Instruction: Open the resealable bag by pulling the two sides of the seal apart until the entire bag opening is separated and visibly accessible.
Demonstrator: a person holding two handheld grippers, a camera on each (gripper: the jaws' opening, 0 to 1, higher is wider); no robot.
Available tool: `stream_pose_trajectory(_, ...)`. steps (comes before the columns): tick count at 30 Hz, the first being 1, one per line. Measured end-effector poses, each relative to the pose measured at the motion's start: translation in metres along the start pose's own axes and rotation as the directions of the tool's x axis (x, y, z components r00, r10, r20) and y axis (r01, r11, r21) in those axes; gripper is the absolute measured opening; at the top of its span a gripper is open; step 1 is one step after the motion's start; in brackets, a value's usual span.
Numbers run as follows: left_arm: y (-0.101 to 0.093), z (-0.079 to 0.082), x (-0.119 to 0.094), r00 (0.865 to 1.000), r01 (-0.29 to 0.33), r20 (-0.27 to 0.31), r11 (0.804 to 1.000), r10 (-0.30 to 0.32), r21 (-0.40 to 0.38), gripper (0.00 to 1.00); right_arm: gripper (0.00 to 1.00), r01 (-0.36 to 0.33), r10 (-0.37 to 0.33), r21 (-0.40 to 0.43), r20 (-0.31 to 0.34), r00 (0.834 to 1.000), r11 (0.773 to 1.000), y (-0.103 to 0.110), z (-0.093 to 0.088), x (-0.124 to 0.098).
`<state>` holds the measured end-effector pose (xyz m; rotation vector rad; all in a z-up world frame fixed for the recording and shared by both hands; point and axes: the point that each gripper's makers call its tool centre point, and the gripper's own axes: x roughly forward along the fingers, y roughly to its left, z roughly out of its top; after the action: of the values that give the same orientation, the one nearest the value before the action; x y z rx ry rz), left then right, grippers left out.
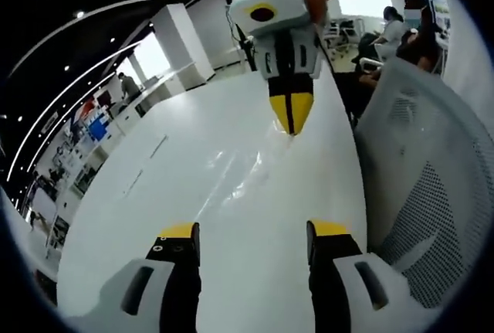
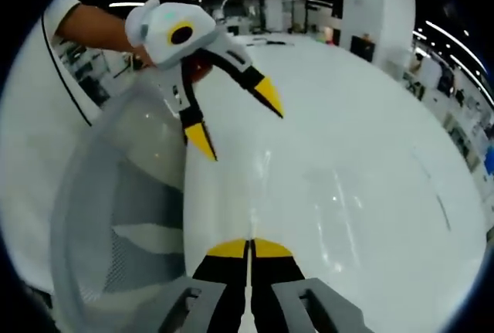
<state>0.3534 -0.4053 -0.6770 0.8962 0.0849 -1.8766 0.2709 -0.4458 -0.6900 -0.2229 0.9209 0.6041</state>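
A clear resealable bag [image 1: 235,174] lies flat on the white table [image 1: 154,194], showing only as faint glossy creases. In the left gripper view my left gripper [image 1: 255,230] stands open just short of the bag's near end, with nothing between its jaws. My right gripper [image 1: 292,120] comes down from the top, held by a hand, shut with its yellow tips at the bag's far edge. In the right gripper view my right gripper [image 2: 249,249] is shut, and a bag [image 2: 258,186] crease runs straight into its jaws. The left gripper [image 2: 235,120] hovers open above the bag.
A grey mesh office chair [image 1: 421,182] stands against the table edge; in the right gripper view the chair [image 2: 116,217] is at the left. People sit at desks [image 1: 394,32] behind it. The white table [image 2: 370,117] stretches far and bare beyond the bag.
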Motion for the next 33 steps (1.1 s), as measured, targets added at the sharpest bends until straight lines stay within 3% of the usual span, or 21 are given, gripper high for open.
stream_pose_trajectory(3,0.001,0.004,0.003,1.0,0.004,0.001,0.997,-0.004,0.083,0.47,0.0,-0.011,0.011,0.004,-0.001,1.0,1.0,0.002,0.0,0.002)
stream_pose_trajectory(5,-0.001,0.005,0.004,1.0,0.013,0.007,0.996,-0.014,0.088,0.43,0.0,-0.016,0.016,0.001,-0.005,1.0,1.0,0.003,0.0,0.003)
stream_pose_trajectory(9,-0.001,0.004,0.007,0.999,0.028,-0.02,0.98,-0.025,0.194,0.34,0.0,-0.036,0.036,0.009,-0.006,0.999,0.999,0.007,0.001,0.004)
stream_pose_trajectory(16,-0.009,0.007,0.012,0.997,0.082,-0.028,0.965,-0.077,0.247,0.18,0.0,-0.047,0.047,0.019,-0.01,0.999,0.999,0.009,0.002,0.005)
stream_pose_trajectory(20,-0.01,0.005,0.015,0.994,0.103,-0.045,0.967,-0.095,0.231,0.06,0.0,-0.05,0.05,0.03,-0.01,0.999,0.998,0.01,0.002,0.005)
stream_pose_trajectory(28,-0.014,0.004,0.015,0.991,0.13,-0.044,0.974,-0.124,0.187,0.0,0.0,-0.044,0.044,0.06,-0.006,0.999,0.997,0.01,0.004,0.003)
stream_pose_trajectory(33,-0.013,0.003,0.015,0.99,0.136,-0.054,0.985,-0.131,0.109,0.0,0.0,-0.035,0.036,0.076,-0.01,0.999,0.996,0.009,0.004,0.004)
